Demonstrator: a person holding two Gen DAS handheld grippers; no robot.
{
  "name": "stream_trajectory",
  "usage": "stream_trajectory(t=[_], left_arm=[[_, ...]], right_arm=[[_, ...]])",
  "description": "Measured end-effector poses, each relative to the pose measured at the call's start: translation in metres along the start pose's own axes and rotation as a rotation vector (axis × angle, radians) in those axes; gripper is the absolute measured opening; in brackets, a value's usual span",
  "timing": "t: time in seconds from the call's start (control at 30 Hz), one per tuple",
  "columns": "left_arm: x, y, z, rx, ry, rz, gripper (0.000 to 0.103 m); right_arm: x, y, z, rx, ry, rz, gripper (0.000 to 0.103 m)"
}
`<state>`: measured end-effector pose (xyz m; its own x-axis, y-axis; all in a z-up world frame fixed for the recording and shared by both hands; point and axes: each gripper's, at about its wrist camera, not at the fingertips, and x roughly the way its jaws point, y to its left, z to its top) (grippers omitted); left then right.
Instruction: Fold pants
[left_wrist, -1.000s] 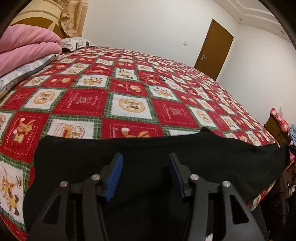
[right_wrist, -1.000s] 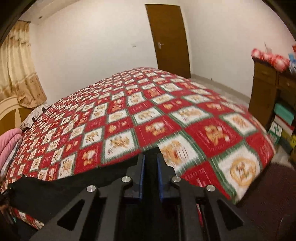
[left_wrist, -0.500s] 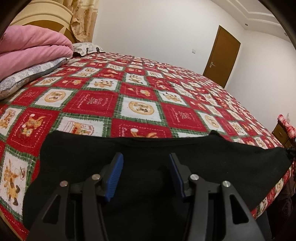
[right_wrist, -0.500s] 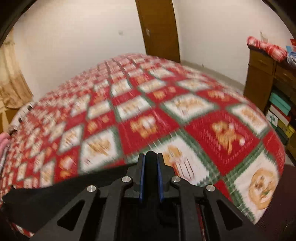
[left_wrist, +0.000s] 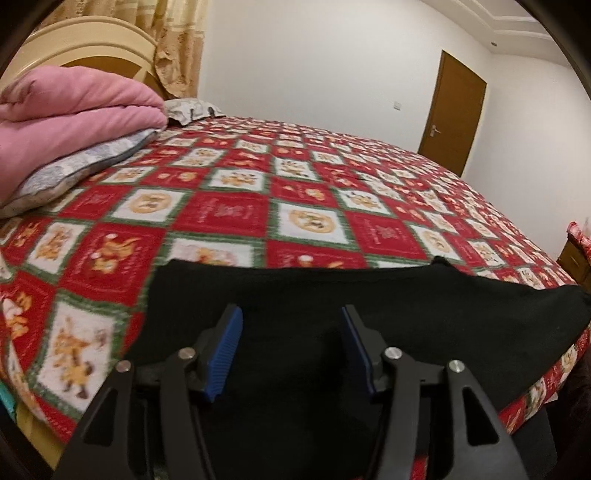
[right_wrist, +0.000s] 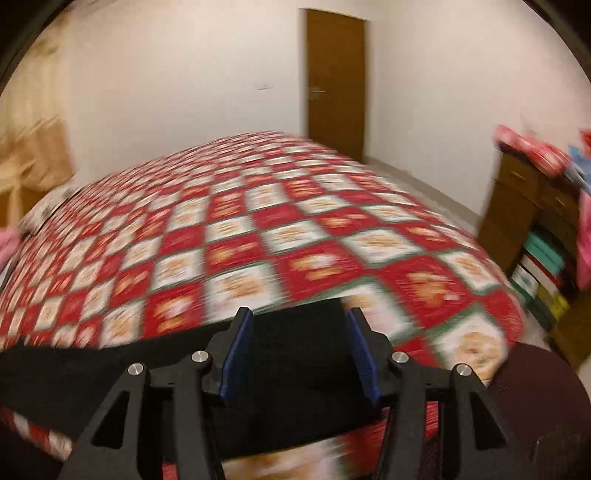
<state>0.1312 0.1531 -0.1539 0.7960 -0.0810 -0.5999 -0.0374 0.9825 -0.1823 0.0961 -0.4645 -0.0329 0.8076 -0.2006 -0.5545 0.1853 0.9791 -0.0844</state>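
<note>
The black pants (left_wrist: 369, 314) are laid flat as a long band across the near edge of the bed (left_wrist: 314, 206), presumably so that the next fold can be taken from this side. At the left, a pink quilt (left_wrist: 66, 122) is stacked on a grey pillow (left_wrist: 74, 170), clear of the work area. The left hand-held gripper (left_wrist: 291, 343) is held released above the cloth; its jaws have just been opening slightly, with nothing pressed between them. The right hand-held gripper (right_wrist: 301, 354) is likewise released over the band's right end, its jaws having just been opening, so the fabric is let go. Folds and seams cannot be distinguished in the dark cloth; the right view is blurred, and the near edge is hidden behind the gripper frames.
</note>
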Motion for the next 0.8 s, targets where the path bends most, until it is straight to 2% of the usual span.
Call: stream_trajectory(t=[0.13, 0.2, 0.3, 0.37, 0.43, 0.5, 0.57, 0.6, 0.7, 0.8], left_arm=[[-0.002, 0.012, -0.004, -0.022, -0.007, 0.006, 0.058], [-0.002, 0.014, -0.004, -0.032, -0.014, -0.002, 0.058], [-0.003, 0.015, -0.006, -0.037, -0.025, -0.011, 0.058], [-0.004, 0.016, -0.008, -0.038, -0.031, -0.016, 0.058], [-0.007, 0.014, -0.008, -0.043, -0.032, -0.007, 0.058], [-0.012, 0.007, -0.008, -0.048, -0.040, 0.003, 0.065], [-0.016, -0.001, -0.008, -0.049, -0.056, -0.010, 0.070], [-0.017, -0.007, -0.009, -0.044, -0.061, -0.029, 0.070], [-0.014, -0.026, -0.013, -0.006, -0.040, -0.070, 0.070], [-0.010, -0.038, -0.019, 0.033, -0.024, -0.069, 0.070]], right_arm=[[0.010, 0.076, -0.025, -0.169, 0.044, 0.121, 0.054], [0.024, 0.109, -0.047, -0.261, 0.119, 0.132, 0.054], [0.040, 0.131, -0.075, -0.279, 0.253, 0.192, 0.054], [0.038, 0.142, -0.085, -0.348, 0.243, 0.138, 0.054], [0.034, 0.150, -0.082, -0.367, 0.222, 0.109, 0.054], [0.025, 0.158, -0.070, -0.310, 0.186, 0.196, 0.054], [0.024, 0.175, -0.056, -0.247, 0.175, 0.342, 0.054], [0.027, 0.187, -0.051, -0.234, 0.177, 0.389, 0.054], [0.044, 0.242, -0.036, -0.231, 0.185, 0.505, 0.054], [0.065, 0.306, -0.023, -0.212, 0.256, 0.660, 0.054]])
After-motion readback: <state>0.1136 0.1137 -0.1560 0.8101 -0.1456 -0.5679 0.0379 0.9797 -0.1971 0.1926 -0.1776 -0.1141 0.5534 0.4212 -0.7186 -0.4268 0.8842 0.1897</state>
